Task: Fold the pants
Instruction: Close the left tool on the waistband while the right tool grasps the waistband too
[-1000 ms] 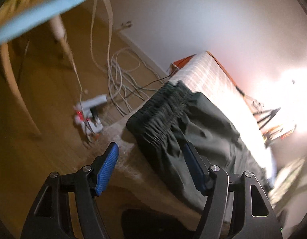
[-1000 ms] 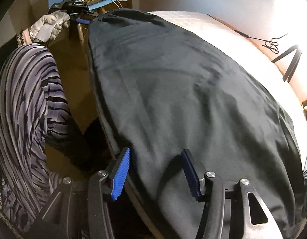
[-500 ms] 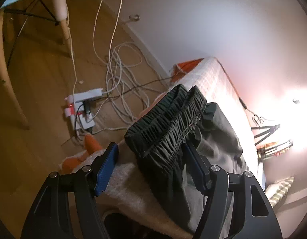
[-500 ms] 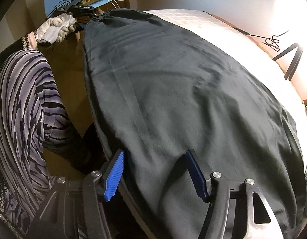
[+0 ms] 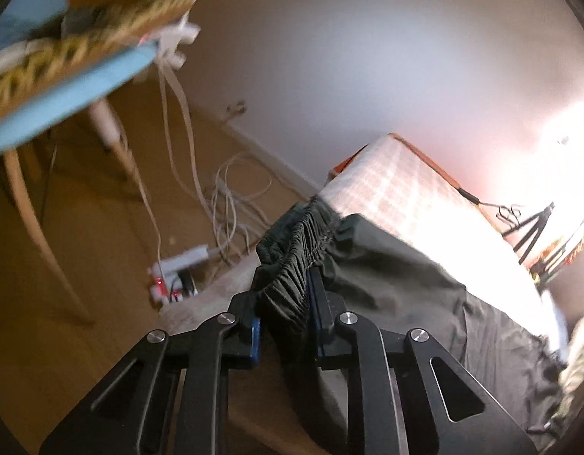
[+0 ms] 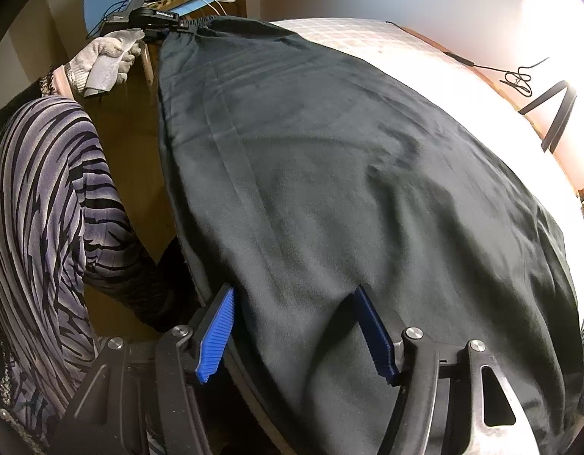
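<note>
Your left gripper (image 5: pixel 284 299) had just closed on the gathered elastic waistband (image 5: pixel 295 258) of the dark pants (image 6: pixel 329 189), which lay spread along the bed (image 5: pixel 405 178) with one long edge at the mattress side. Your right gripper (image 6: pixel 295 330) stood open near the other end, its blue pads straddling the cloth without pressing it.

To fold cleanly, you likely needed the right jaws to bite both layers at the near edge before you lifted, then both ends carried across together so the seam stayed straight. Gripping only the top layer would probably leave the fold skewed.

Around you, a blue chair (image 5: pixel 64 87) with a woven cushion stood close beside the gloved left hand (image 6: pixel 106 60), and its pale legs crowded the space at the waistband end. White cables (image 5: pixel 231 189) and a power strip (image 5: pixel 178 269) sprawled on the wooden floor (image 5: pixel 83 265) below, where a dropped hem might have snagged. A striped sleeve (image 6: pixel 45 208) hung beside the bed edge.
</note>
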Demonstrator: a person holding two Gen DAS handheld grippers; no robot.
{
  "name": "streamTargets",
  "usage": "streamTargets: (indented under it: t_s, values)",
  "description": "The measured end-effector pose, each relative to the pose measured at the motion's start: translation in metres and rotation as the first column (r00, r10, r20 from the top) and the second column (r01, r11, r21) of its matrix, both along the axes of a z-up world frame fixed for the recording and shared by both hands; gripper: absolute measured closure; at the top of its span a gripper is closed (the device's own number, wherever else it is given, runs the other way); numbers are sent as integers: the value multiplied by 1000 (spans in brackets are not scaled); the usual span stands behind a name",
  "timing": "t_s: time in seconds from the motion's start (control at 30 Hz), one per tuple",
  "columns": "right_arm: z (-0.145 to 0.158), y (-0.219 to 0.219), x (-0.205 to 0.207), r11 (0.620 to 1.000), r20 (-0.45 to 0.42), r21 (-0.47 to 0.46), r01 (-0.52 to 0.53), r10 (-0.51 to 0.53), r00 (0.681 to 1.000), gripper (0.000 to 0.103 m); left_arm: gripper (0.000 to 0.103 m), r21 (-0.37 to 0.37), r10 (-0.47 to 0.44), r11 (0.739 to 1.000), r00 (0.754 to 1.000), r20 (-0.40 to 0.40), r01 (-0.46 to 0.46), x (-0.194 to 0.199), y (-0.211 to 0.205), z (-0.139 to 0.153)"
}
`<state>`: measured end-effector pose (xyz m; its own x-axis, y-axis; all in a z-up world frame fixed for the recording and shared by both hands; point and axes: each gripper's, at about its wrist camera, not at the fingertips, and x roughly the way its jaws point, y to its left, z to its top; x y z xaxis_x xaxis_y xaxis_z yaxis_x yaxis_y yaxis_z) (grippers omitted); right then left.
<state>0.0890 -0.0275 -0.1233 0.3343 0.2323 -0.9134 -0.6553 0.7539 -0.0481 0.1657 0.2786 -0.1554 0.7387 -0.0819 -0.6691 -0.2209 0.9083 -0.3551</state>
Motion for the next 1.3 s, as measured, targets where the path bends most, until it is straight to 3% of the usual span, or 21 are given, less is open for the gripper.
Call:
streamTargets:
  t_s: [0.17, 0.3, 0.47, 0.67, 0.8, 0.9, 0.97, 1.3]
  values:
    - [13, -7, 8, 999, -30, 32, 33, -32, 999, 38, 86, 127, -118, 986, 990, 82, 107, -10, -44, 24]
    - [40, -17, 27, 981, -41, 157, 112, -107, 993, 38, 86, 221, -280, 943, 951, 127, 248, -24, -96, 39]
    - [66, -9, 65, 938, -87, 299, 175, -156, 984, 36, 86, 361, -479, 831, 874, 81, 423, -42, -166, 30]
    - [65, 33, 116, 886, -195, 427, 183, -107, 975, 27, 86, 390, -587, 761, 806, 72, 519, -53, -201, 18]
    - [40, 58, 156, 818, -317, 504, 277, -123, 940, 25, 86, 406, -630, 723, 775, 54, 559, -58, -216, 13]
    - [22, 65, 177, 748, -425, 551, 369, -129, 896, 25, 86, 461, -677, 661, 736, 25, 592, -64, -226, 9]
    - [14, 70, 186, 721, -461, 563, 404, -132, 877, 24, 86, 503, -707, 613, 707, 5, 610, -71, -235, 5]
    - [13, 112, 207, 778, -461, 504, 376, -126, 879, 24, 86, 512, -768, 547, 640, -7, 662, -73, -253, 7]
